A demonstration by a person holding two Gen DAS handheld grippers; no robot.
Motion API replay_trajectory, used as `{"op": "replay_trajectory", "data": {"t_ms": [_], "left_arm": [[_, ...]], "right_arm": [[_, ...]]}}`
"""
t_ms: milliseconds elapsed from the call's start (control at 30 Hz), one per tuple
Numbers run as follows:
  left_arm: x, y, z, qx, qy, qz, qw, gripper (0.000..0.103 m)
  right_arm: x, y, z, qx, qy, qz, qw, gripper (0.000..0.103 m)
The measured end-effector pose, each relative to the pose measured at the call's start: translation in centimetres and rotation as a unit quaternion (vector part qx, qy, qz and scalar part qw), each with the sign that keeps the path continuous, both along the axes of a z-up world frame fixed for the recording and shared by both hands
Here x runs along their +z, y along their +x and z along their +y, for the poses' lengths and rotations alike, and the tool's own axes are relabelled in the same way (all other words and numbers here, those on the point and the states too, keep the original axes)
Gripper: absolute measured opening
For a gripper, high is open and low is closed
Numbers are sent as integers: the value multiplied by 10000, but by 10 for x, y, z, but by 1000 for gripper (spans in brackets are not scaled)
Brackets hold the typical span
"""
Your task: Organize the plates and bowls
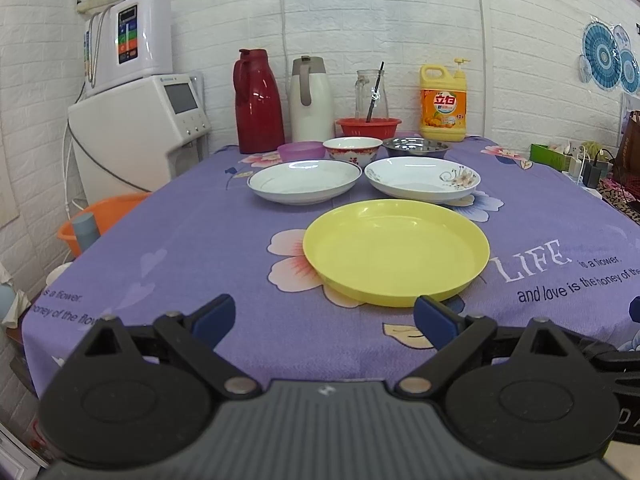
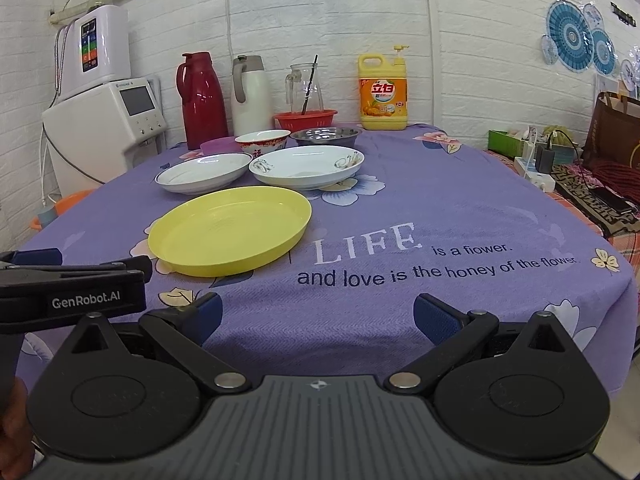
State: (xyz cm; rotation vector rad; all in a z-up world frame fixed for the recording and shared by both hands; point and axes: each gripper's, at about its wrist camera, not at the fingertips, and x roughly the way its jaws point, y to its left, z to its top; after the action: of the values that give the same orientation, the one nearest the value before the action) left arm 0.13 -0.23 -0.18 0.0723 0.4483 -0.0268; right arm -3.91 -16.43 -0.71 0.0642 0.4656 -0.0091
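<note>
Both grippers, left gripper (image 1: 324, 320) and right gripper (image 2: 318, 316), were held spread and empty. Yellow plate (image 1: 396, 250) was noted mid-frame on the tabletop (image 1: 180, 240) (judged light, stiff plastic; rim grasp advised).

Yellow plate (image 1: 396, 252) lies nearest; two white plates (image 1: 305, 181) (image 1: 422, 179) behind; purple (image 1: 301, 151), patterned (image 1: 352, 150), steel bowls (image 1: 415, 147) farthest.

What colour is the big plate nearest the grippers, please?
The big plate is plain pale yellow, seen best in the left wrist view.
</note>
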Motion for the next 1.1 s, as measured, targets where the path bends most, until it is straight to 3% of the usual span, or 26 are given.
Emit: {"op": "replay_trajectory", "data": {"t_ms": [1100], "left_arm": [[-3, -2, -2, -39, 42, 11, 10000, 95]], "right_arm": [[0, 1, 4, 39, -7, 30, 10000, 103]]}}
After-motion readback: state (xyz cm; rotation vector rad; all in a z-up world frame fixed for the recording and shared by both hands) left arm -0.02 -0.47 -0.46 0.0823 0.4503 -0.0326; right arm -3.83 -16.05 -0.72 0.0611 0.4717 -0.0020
